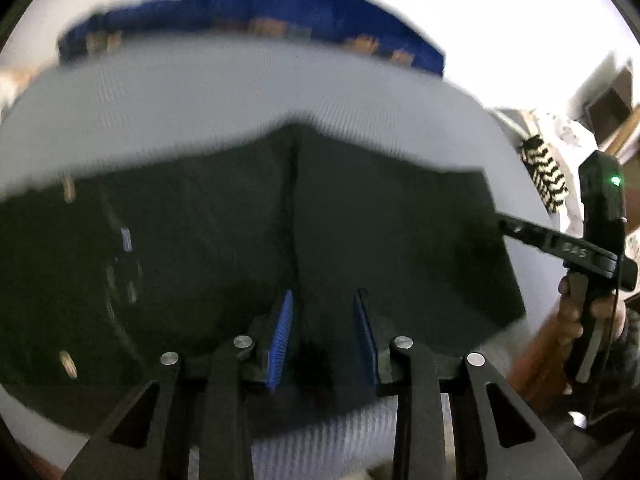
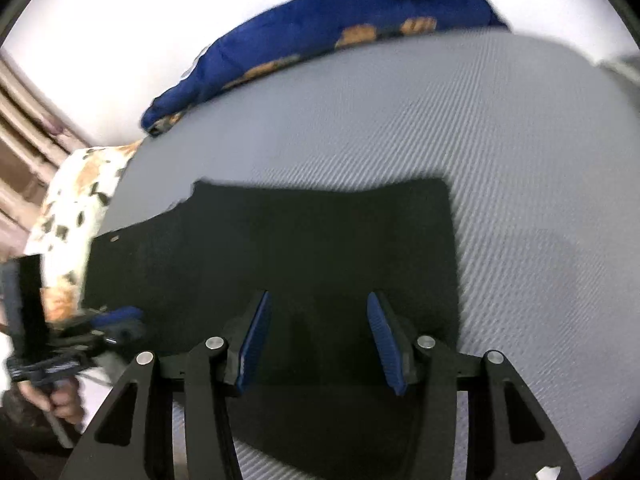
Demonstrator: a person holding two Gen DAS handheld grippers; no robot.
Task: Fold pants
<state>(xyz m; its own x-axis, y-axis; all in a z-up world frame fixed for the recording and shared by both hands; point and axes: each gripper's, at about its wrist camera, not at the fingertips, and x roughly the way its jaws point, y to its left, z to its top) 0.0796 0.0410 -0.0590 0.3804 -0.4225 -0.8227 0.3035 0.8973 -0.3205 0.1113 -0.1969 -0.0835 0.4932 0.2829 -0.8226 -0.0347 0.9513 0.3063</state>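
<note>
Right now both claws hang over black pants (image 1: 248, 248) spread flat on a pale grey ribbed bed sheet (image 1: 200, 92).

Seen from the left wrist, the left gripper (image 1: 325, 336) has its blue-padded fingers (image 1: 282, 338) standing apart with nothing between them; dark cloth lies below the gap and runs ahead of the tips, out to both sides. A seam or fold line runs straight ahead from between the fingers toward a peak in the far edge of the cloth. Behind the fingers, near the linkage, bare sheet shows. Off to the right of this claw, the right gripper (image 1: 504, 225) reaches in over the right edge of the pants, held by a hand (image 1: 588, 316) lower down; whether its tip touches the cloth cannot be told from this blurred view.

From the right wrist, the right gripper (image 2: 318, 340) also has its fingers spread wide, empty, with the pants (image 2: 280, 248) under and ahead of them. The cloth's right edge lies just to the right of the right finger, and open sheet (image 2: 500, 152) lies beyond. Far to the left of this claw the left gripper (image 2: 116, 318) shows, blurred, at the left part of the pants.

Ahead of both claws, past the sheet, lies a blue patterned pillow (image 2: 320, 28).
</note>
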